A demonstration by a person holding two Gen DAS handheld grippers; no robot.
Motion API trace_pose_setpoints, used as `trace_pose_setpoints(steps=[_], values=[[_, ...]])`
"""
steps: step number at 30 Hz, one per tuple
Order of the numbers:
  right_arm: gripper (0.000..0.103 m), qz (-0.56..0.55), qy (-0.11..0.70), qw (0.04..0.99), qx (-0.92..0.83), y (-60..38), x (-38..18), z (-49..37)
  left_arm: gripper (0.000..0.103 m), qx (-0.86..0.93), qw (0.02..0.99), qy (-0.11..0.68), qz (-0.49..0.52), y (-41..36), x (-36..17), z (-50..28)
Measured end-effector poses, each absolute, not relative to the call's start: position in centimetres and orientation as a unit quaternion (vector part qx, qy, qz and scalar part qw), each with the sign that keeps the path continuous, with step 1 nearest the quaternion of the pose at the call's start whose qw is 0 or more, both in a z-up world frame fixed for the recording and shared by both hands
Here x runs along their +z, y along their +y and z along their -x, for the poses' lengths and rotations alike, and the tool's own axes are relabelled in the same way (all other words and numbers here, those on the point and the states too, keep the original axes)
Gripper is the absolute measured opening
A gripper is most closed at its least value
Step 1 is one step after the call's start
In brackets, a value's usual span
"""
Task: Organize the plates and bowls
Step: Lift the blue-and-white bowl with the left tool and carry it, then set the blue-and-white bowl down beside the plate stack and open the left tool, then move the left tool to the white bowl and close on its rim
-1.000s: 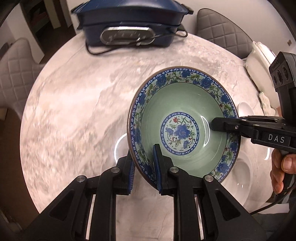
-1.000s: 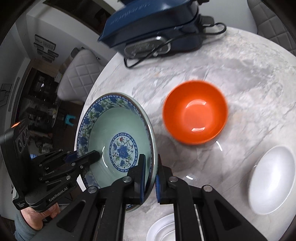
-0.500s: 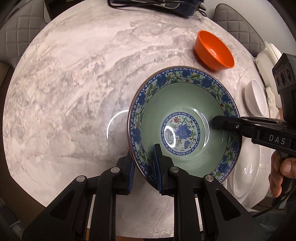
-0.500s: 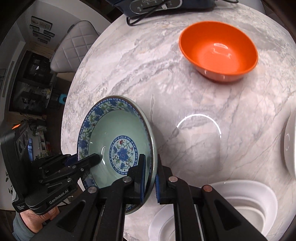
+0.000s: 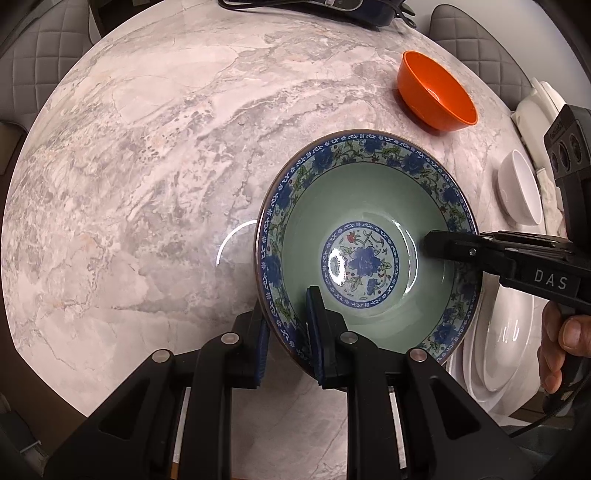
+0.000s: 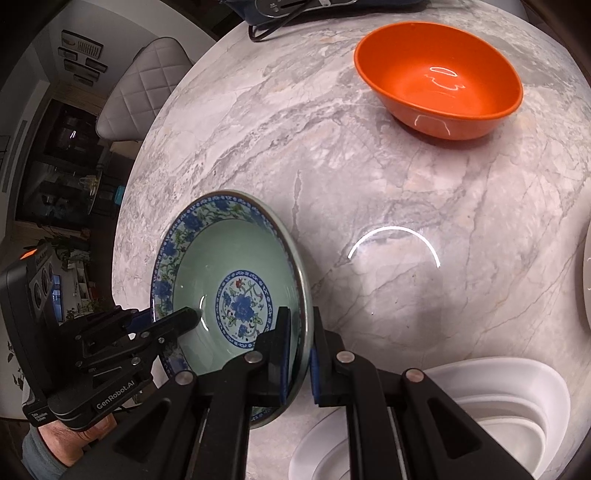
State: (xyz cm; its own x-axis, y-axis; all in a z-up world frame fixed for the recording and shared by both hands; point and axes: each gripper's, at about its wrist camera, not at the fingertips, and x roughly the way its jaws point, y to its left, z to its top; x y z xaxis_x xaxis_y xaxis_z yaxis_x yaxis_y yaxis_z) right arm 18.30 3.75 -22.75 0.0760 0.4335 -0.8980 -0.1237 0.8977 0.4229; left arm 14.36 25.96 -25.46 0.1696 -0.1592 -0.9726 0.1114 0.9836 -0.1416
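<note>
The patterned bowl (image 5: 365, 254) is a wide, glossy ceramic piece: a pale celadon-green inside, a broad rim band of blue flowers and green vines, and a round blue floral medallion at the bottom. It sits over the near right part of the marble table (image 5: 147, 192), tilted a little, held at two opposite points of its rim. Whether its foot touches the tabletop cannot be told.

The left gripper (image 5: 286, 332) has its black jaws nearly closed on the near rim, one blue-padded finger inside the bowl and the other outside against the wall. The right gripper (image 6: 297, 354) pinches the opposite rim the same way, its jaws drawn in tight on the thin edge. A hand (image 5: 561, 347) wraps the right tool's handle.

Just beside the bowl, at the table's near edge, lies a stack of smooth white plates and dishes (image 6: 509, 402), oval and shallow. Farther off stands a matt orange bowl (image 6: 439, 85), round and deep, well apart from the patterned one. A small white bowl (image 5: 519, 192) rests near the table's right edge. The tabletop is round, polished grey-white stone with darker veins, mirroring a ring of light. Quilted grey chairs (image 6: 140, 92) stand around it, and a dark blue appliance (image 5: 332, 5) with a black cord sits at the far edge.
</note>
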Motion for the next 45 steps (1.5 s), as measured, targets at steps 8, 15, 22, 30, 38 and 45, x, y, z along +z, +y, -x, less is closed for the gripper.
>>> trace_pose_setpoints(steps=[8, 15, 22, 30, 38, 45], values=[[0.012, -0.109, 0.649, 0.729, 0.188, 3.4, -23.1, -17.9, 0.019, -0.093, 0.771, 0.629, 0.026, 25.8, -25.8, -14.4], [0.049, -0.105, 0.626, 0.750, 0.186, 3.8, -21.8, -17.5, 0.081, -0.094, 0.814, 0.564, 0.103, 28.0, -22.7, -12.3], [0.086, -0.154, 0.558, 0.793, 0.189, 1.1, -16.6, -13.0, 0.102, -0.096, 0.848, 0.495, 0.160, 30.3, -18.1, -12.4], [0.089, -0.181, 0.517, 0.823, 0.149, -3.5, -13.2, -7.0, 0.102, -0.158, 0.852, 0.478, 0.144, 26.5, -16.1, -12.9], [0.086, -0.241, 0.483, 0.840, 0.052, -12.3, -11.9, -6.0, 0.102, -0.233, 0.808, 0.536, 0.075, 17.0, -14.8, -15.2], [0.085, -0.280, 0.478, 0.832, -0.008, -20.7, -13.1, -7.3, 0.101, -0.252, 0.804, 0.538, 0.011, 8.4, -13.6, -18.5]])
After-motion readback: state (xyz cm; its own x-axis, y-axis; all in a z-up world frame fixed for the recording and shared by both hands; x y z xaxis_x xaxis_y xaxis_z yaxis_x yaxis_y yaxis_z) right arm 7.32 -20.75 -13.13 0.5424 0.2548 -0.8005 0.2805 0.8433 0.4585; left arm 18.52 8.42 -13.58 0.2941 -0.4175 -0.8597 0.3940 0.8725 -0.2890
